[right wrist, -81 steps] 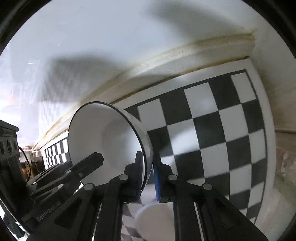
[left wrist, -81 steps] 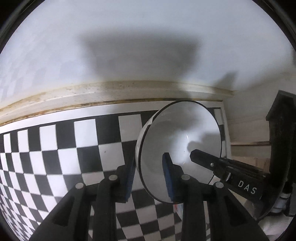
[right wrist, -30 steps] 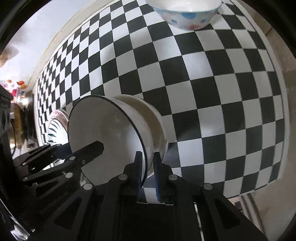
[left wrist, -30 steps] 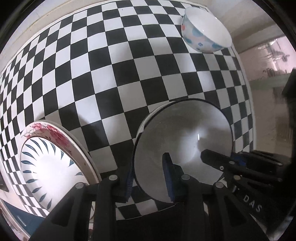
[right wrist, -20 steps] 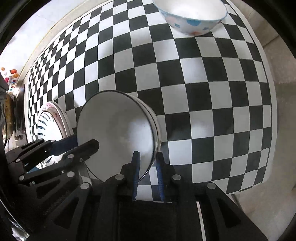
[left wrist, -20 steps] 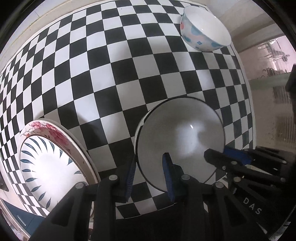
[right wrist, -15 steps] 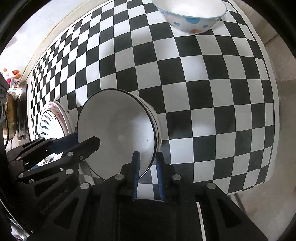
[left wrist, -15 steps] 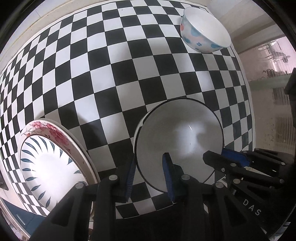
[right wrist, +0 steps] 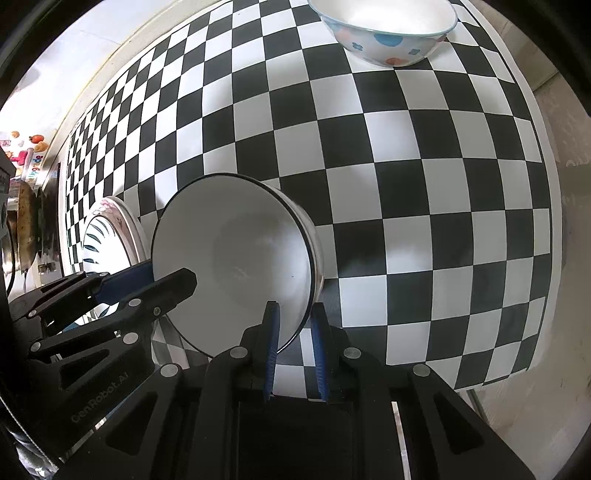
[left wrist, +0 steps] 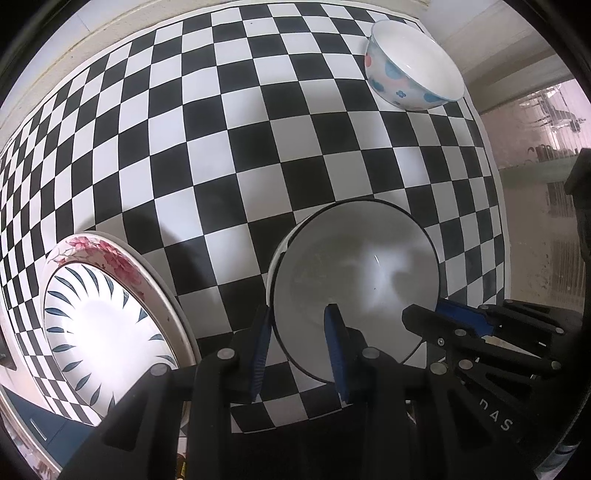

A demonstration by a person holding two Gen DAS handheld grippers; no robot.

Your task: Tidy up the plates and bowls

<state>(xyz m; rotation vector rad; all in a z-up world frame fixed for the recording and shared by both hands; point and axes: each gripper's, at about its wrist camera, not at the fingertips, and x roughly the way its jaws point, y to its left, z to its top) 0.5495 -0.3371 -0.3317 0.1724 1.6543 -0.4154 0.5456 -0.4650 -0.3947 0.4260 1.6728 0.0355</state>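
Both claws have loosened since a moment ago: the white bowl [left wrist: 354, 280] sits between the left claw [left wrist: 300, 347] and right claw [right wrist: 293, 343], jaws apart, rim straddled.

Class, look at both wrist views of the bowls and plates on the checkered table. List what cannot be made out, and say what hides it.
- White bowl: left wrist view, its near rim sits behind the left hand-held gripper.
- Patterned plates: lower edge cut off by the frame; number in the stack unclear.
- Spotted bowl: right wrist view, top rim cut off.
- Left background clutter: blurred, too small.
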